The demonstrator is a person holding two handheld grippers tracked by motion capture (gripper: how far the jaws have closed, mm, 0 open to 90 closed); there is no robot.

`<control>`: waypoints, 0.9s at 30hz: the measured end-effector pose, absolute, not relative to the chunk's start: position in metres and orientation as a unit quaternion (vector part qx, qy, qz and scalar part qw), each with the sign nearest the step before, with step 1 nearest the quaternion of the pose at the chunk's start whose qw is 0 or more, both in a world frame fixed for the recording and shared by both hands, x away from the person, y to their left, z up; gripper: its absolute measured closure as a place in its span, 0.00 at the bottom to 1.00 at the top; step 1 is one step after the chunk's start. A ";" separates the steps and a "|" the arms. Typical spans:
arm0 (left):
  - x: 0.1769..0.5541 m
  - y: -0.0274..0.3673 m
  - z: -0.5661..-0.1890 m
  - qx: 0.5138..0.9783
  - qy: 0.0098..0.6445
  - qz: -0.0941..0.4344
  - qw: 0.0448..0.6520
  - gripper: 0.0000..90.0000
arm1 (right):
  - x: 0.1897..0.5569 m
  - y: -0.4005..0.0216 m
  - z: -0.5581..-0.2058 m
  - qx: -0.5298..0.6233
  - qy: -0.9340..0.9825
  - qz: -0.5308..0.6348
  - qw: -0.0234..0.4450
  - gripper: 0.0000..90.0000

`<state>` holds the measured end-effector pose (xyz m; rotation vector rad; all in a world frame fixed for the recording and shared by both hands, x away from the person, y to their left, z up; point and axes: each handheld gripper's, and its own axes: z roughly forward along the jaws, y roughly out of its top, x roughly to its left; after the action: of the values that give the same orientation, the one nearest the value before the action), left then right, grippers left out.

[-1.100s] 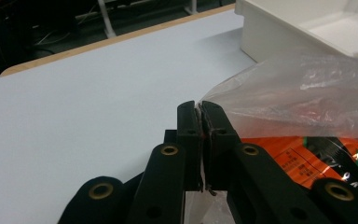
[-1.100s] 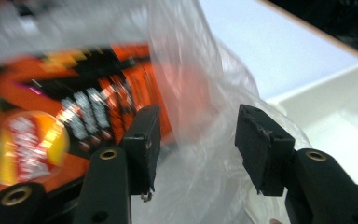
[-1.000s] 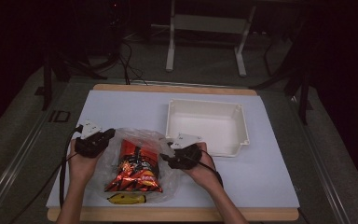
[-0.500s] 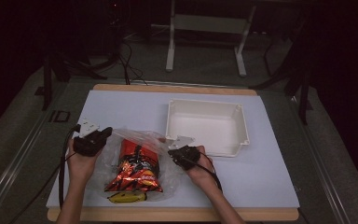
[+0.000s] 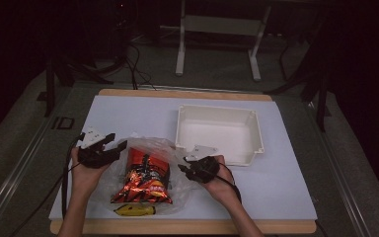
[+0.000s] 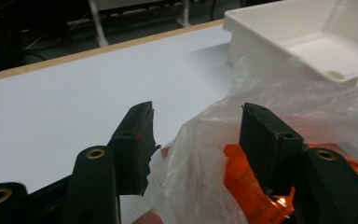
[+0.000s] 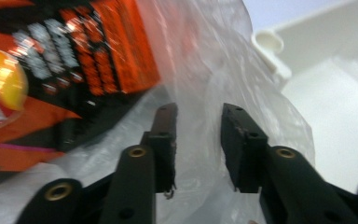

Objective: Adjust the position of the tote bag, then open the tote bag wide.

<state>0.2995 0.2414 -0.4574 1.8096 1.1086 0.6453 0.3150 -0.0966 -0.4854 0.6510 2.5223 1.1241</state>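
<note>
Plastic bag (image 5: 143, 177) between both parted claws

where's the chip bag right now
In the high view the chip bag lies inside the clear plastic bag at the table's near edge, between both grippers, left of the white tray.

One plastic bag (image 5: 143, 173), one snack packet (image 5: 143, 177), one banana (image 5: 134, 210), one white tray (image 5: 220, 133).

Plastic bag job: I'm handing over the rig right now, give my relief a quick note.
Left gripper: jaws just opened, film of the clear plastic bag between them, not pinched.
Right gripper: jaws apart at the bag's right edge, just reopened, no grip.
Orange snack packet and a yellow item lie inside the bag.
White tray is empty.
Left to do: likely regrip the mouth and get the contents out.
</note>
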 end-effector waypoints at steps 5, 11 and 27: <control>0.291 0.245 -0.451 0.725 0.442 0.265 0.456 0.47 | 0.313 -0.099 -0.478 0.223 0.872 0.412 0.141 0.67; 0.283 0.245 -0.449 0.734 0.433 0.263 0.452 0.45 | 0.312 -0.102 -0.481 0.217 0.871 0.424 0.121 0.67; 0.259 0.248 -0.454 0.773 0.388 0.237 0.442 0.58 | 0.306 -0.104 -0.490 0.200 0.877 0.424 0.103 0.67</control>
<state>0.2594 0.2479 -0.4545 1.9189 0.9638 0.5886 0.3060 -0.1042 -0.4899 0.5893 2.5882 1.2525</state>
